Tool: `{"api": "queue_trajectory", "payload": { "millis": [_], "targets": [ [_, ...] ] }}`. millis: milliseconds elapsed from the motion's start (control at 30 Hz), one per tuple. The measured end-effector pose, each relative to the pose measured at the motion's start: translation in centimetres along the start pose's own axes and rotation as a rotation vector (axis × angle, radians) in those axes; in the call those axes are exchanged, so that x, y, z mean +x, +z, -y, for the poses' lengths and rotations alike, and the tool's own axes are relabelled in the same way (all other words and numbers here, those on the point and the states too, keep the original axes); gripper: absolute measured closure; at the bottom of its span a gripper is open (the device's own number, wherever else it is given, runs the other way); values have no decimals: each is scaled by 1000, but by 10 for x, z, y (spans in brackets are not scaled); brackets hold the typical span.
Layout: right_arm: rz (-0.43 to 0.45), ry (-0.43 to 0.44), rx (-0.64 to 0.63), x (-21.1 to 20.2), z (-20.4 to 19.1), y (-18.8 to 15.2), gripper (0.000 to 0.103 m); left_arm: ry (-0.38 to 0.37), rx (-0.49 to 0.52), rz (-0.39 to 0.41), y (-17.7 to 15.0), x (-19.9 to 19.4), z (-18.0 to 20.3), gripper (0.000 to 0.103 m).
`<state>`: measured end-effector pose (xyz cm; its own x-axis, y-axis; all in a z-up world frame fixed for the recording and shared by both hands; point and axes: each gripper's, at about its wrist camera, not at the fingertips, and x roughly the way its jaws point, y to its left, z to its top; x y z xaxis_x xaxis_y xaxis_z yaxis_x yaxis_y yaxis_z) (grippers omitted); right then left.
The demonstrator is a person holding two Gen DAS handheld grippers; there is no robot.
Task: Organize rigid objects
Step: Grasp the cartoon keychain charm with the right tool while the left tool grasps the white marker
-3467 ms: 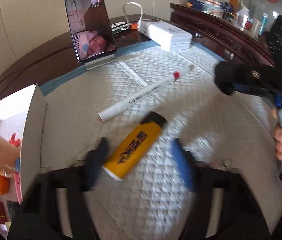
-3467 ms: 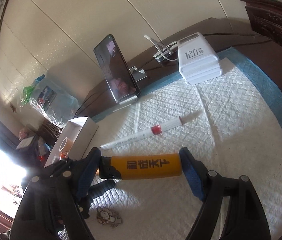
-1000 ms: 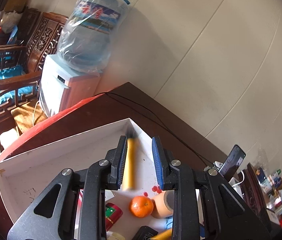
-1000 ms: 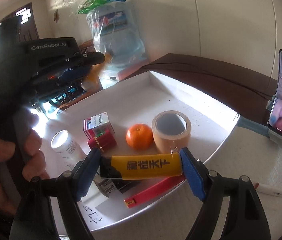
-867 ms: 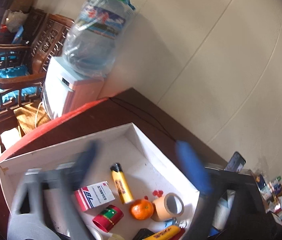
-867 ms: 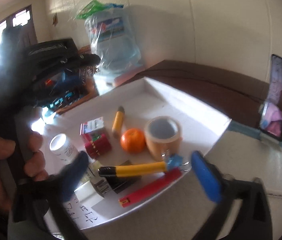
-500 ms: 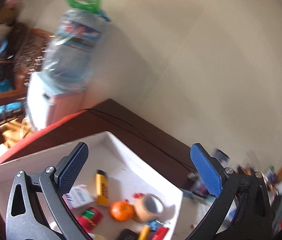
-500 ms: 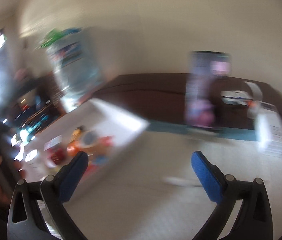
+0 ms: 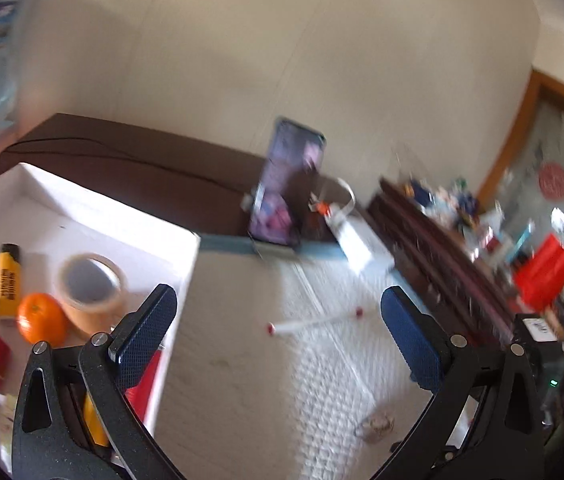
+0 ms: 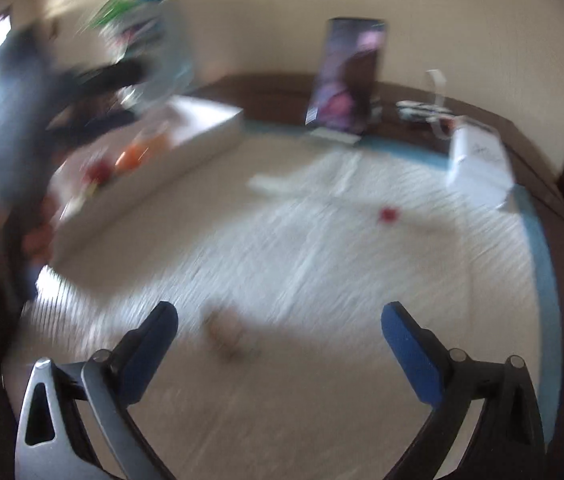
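One thin white marker pen with red bands [image 9: 313, 323] lies on our white quilted surface [image 9: 242, 360], apart from the white box [image 9: 186, 264]. It looks light, stiff, prone to roll; we'd pinch mid-barrel. Left gripper [image 9: 278, 330] gapes empty; right gripper [image 10: 280, 336] is closing on nothing.

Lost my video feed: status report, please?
Left tongs open, empty. Right tongs empty, jaws closing slightly. White marker pen with red cap lies on white quilted mat, outside white cardboard box. Path clear.
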<state>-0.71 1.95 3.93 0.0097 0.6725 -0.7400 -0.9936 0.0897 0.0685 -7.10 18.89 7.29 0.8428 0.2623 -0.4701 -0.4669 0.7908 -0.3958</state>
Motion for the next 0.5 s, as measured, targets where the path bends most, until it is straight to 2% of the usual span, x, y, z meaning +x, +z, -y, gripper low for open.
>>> {"api": "queue_trajectory", "payload": {
  "millis": [67, 167, 233, 267, 300, 333, 433, 500],
  "targets": [
    [-17, 27, -37, 2, -11, -5, 28, -3, 48, -39, -3, 8, 9, 0],
    [-36, 54, -40, 12, -12, -4, 36, -4, 106, -107, -9, 20, 20, 0],
    [-41, 66, -53, 17, -13, 0, 43, 25, 136, -144, -10, 27, 23, 1],
    [-47, 72, -60, 19, -15, 0, 54, 40, 159, -156, -10, 30, 27, 0],
    [-52, 65, -67, 21, -16, -1, 58, 49, 179, -165, -11, 32, 28, 0],
    [-50, 66, -72, 21, -16, -1, 69, 61, 201, -176, -12, 33, 31, 1],
    [-30, 94, -37, 14, -11, -3, 69, 94, 291, -219, -15, 46, 46, 12],
    [-8, 124, 11, 10, -1, -3, 69, 122, 341, -251, -16, 62, 56, 12]
  ]
}}
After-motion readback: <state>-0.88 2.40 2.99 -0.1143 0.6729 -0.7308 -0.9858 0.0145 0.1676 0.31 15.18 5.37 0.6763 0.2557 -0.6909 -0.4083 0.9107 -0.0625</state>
